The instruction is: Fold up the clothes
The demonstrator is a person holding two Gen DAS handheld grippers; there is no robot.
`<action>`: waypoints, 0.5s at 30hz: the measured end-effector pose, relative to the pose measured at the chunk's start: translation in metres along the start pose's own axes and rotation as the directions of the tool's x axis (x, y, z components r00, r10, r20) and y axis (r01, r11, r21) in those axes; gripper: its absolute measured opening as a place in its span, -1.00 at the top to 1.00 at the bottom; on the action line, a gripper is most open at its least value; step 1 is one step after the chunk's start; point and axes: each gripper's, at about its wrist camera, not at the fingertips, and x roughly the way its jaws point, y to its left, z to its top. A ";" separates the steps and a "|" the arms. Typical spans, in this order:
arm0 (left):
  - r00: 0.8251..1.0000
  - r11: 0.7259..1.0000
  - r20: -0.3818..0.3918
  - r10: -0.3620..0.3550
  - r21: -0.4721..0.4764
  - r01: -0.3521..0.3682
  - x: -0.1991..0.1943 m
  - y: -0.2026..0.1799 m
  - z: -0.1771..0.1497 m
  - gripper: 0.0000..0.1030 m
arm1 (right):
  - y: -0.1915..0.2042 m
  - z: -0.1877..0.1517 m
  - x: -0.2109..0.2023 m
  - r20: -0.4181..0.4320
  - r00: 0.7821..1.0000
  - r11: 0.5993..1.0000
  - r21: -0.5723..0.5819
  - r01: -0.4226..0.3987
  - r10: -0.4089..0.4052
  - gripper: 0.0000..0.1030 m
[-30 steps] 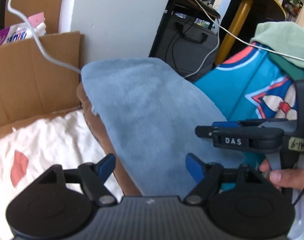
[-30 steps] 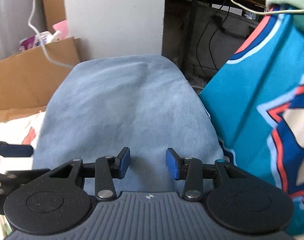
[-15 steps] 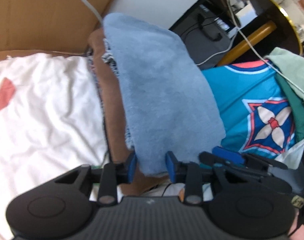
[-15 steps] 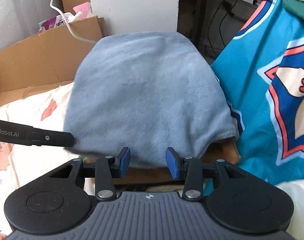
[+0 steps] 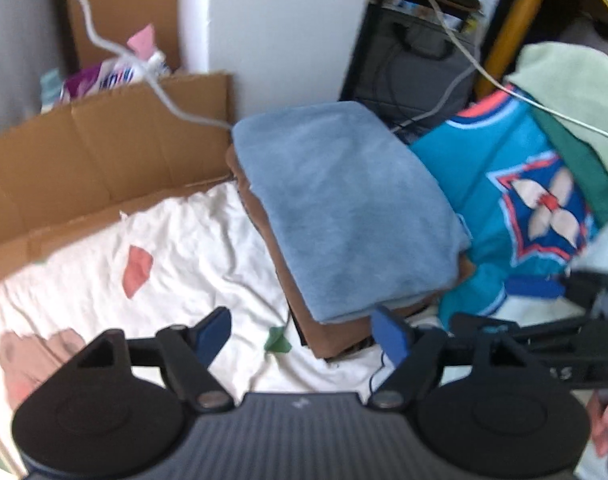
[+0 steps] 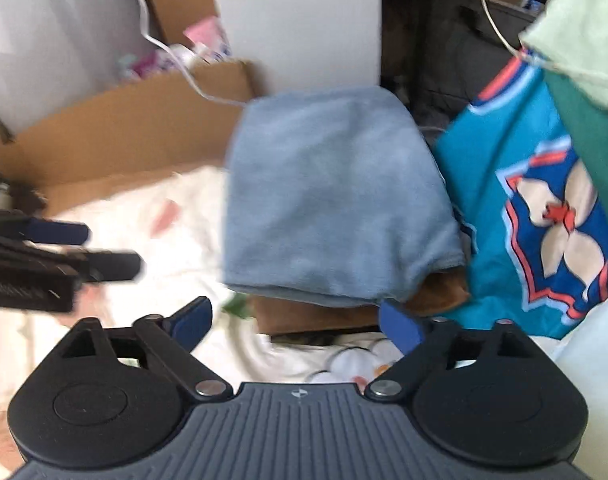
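The white sheet (image 5: 208, 248) now shows far more than half a second ago. The folded blue cloth (image 5: 344, 216) lies atop the brown stack (image 5: 328, 332), released. Both tools have pulled up off it: the left gripper (image 5: 300, 334) and right gripper (image 6: 294, 324) are opening, jaws apart and empty.

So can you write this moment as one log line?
left gripper: opening, empty | right gripper: opening, empty | blue cloth: folded, atop brown garment

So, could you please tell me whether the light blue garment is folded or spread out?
Folded. The light blue garment lies as a compact rectangle with doubled layers at its near edge, on top of a folded brown garment.
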 end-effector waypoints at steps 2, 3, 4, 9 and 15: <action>1.000 1.000 -0.005 0.022 -0.017 -0.022 -0.017 0.000 0.004 -0.75 | 0.011 0.007 -0.019 -0.003 1.000 1.000 -0.030 0.009 -0.009 -0.88; 0.999 0.998 -0.007 0.041 -0.037 -0.041 -0.027 0.002 0.006 -0.75 | 0.017 0.011 -0.028 -0.012 1.000 0.999 -0.049 0.014 -0.015 -0.89; 0.998 0.996 -0.013 0.062 -0.060 -0.063 -0.036 0.004 0.007 -0.76 | 0.023 0.013 -0.037 -0.013 1.000 0.998 -0.062 0.019 -0.020 -0.89; 0.990 0.980 0.008 0.140 -0.146 -0.137 -0.081 0.009 0.005 -0.89 | 0.051 0.027 -0.091 0.057 0.997 0.993 -0.106 0.059 -0.054 -0.94; 0.977 0.959 0.059 0.204 -0.212 -0.187 -0.138 0.015 -0.010 -0.99 | 0.076 0.026 -0.136 0.091 0.996 0.996 -0.090 0.022 -0.013 -0.94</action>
